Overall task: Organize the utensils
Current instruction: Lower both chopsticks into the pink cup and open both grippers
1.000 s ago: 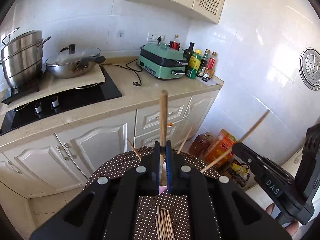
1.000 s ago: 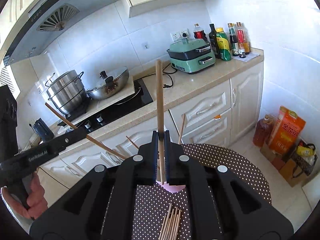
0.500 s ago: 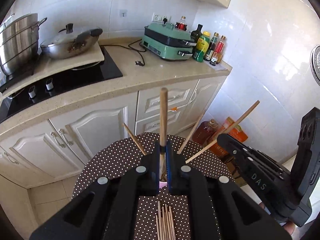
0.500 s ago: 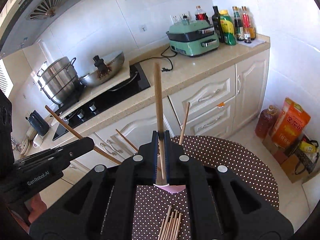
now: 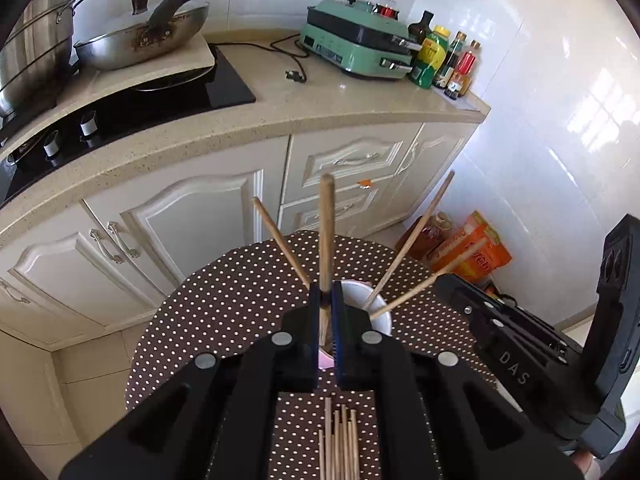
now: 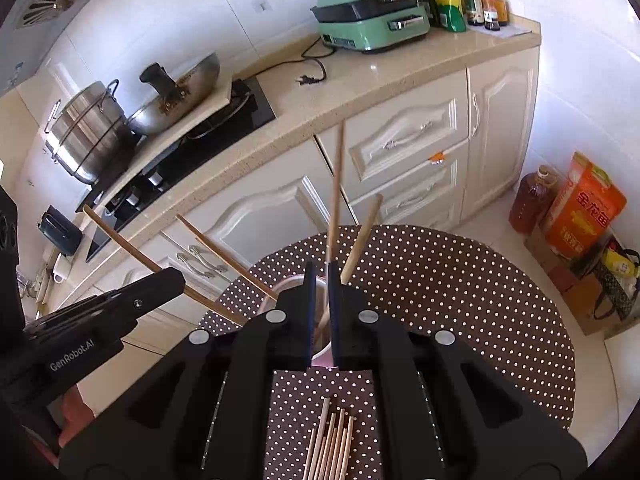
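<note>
A: From the left wrist view, the left gripper [image 5: 326, 312] is clamped tight on 1 wooden chopstick [image 5: 326, 236], its long axis near upright, lower end dipping into the white cup [image 5: 378, 322] on the polka-dot table [image 5: 224, 304].

B: And the right gripper [image 5: 448, 286] comes in from the right, its own stick slanting toward that same cup. 2 more already lean in it.

A: From the right wrist view, the right gripper [image 6: 320, 276] is squeezed shut on its chopstick [image 6: 337, 192], pointing up and slightly right, cup [image 6: 280, 286] directly beneath the tips.

B: The left gripper [image 6: 160, 284] sits off to the left, also over the rim. Both look equally near; I'd guess each only needs to let go. The loose chopstick pile [image 6: 330, 444] lies nearer us.
</note>
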Available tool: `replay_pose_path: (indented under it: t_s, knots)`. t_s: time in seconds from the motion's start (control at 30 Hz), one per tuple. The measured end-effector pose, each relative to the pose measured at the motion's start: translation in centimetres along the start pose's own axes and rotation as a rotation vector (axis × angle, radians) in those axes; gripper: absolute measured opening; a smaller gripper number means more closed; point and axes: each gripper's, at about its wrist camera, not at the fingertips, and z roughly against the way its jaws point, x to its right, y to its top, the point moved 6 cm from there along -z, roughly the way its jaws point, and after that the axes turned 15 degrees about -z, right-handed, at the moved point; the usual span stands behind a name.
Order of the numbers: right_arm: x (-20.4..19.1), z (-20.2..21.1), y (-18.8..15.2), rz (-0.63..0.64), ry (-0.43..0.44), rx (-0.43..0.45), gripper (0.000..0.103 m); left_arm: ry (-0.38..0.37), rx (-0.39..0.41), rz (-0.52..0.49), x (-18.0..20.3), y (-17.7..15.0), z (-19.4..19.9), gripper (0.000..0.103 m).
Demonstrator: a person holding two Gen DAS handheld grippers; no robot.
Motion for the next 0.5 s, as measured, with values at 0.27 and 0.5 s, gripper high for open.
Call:
replay_pose_path:
  t_s: [0.27, 0.5]
  knots:
    - [0.7, -0.9, -0.4, -0.039, -0.009, -0.057, 0.007, 0.016, -0.02, -0.021, -0.7, -0.3, -1.0, 0.014]
    - [1.0, -0.2, -1.1, -0.043, -0.024, -0.079, 0.007, 0.032, -0.013, -0.019, -1.4, -0.9, -0.3, 0.028]
